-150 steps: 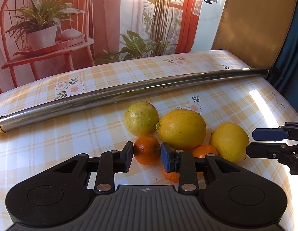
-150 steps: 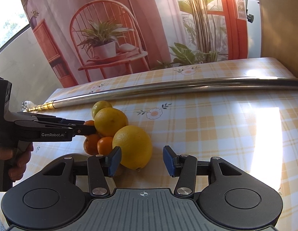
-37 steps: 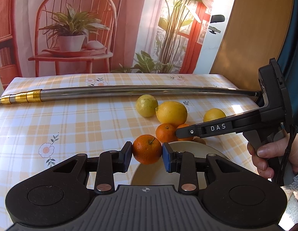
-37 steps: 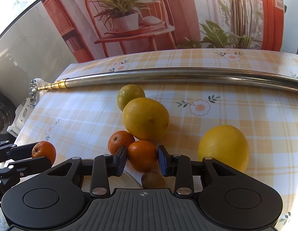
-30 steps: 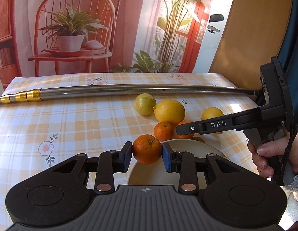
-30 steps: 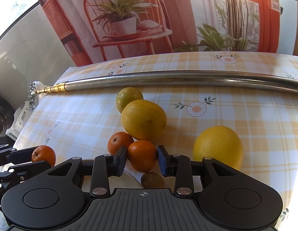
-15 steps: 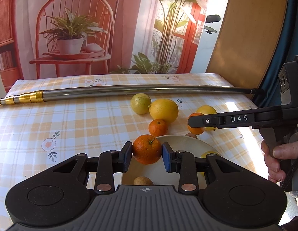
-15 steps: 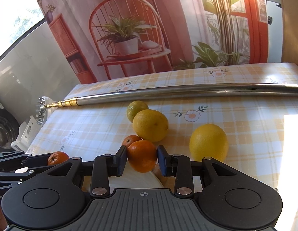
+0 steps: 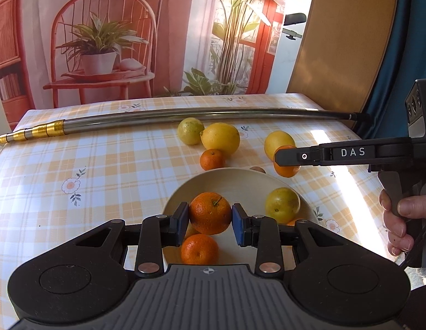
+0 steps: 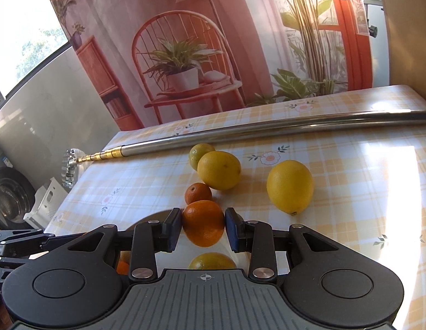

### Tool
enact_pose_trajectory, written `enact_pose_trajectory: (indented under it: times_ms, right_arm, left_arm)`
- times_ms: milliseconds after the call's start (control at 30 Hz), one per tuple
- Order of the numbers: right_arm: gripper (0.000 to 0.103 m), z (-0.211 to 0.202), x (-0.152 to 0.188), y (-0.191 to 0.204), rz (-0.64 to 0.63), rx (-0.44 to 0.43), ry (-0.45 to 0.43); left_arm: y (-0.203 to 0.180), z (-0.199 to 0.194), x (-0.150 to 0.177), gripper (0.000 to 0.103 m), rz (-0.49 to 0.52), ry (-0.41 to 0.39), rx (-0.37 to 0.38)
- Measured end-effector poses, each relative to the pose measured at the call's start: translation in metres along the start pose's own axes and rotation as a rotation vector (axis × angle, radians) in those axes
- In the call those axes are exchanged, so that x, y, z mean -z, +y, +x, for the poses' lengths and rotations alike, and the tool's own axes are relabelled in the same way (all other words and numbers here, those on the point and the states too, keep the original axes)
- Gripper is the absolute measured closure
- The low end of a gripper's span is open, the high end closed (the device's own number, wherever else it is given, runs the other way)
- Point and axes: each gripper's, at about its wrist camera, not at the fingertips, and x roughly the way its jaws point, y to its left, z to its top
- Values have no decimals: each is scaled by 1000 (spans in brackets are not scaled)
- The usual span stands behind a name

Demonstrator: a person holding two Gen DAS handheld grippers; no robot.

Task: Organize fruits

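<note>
- Left gripper (image 9: pixel 210 220) is clamped on an orange (image 9: pixel 210 212), both blue pads pressed against its sides, holding it above the pale bowl (image 9: pixel 240 177).
- In the bowl – a small tangerine (image 9: pixel 199 249) under the held fruit and a yellow-green fruit (image 9: pixel 282 205) on the right side.
- Right gripper (image 10: pixel 203 227) is closed on a second orange (image 10: pixel 203 222), just past the bowl's far rim; a hand (image 9: pixel 400 220) squeezes its trigger.
- On the checked tablecloth (image 9: pixel 102 165) – a loose tangerine (image 10: pixel 197 193), a large lemon (image 10: pixel 219 170) touching a greenish lime (image 10: pixel 197 151), and another lemon (image 10: pixel 290 185) apart to the right.
- A metal pole (image 9: pixel 185 115) lies across the far side.
</note>
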Motion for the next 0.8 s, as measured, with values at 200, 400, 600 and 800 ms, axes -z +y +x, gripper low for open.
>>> enact_pose_trajectory:
  times_ms: [200,400,600,800]
  right_arm:
    - [72,-7,8,3,-1,-7,-3]
    - [72,-10,14,2,9,-4,0]
    - [72,-10,15,-3,26,4,-1]
    - [72,-7,16,-6,39,10,1]
  left_arm:
    - [-2,-7,14,68,1,34,-2]
    - [-5,-6,23,68,13,64,-2]
    - [-8,0,28,68,33,100,-16]
    - [-7,4,30,68,30,117,-20]
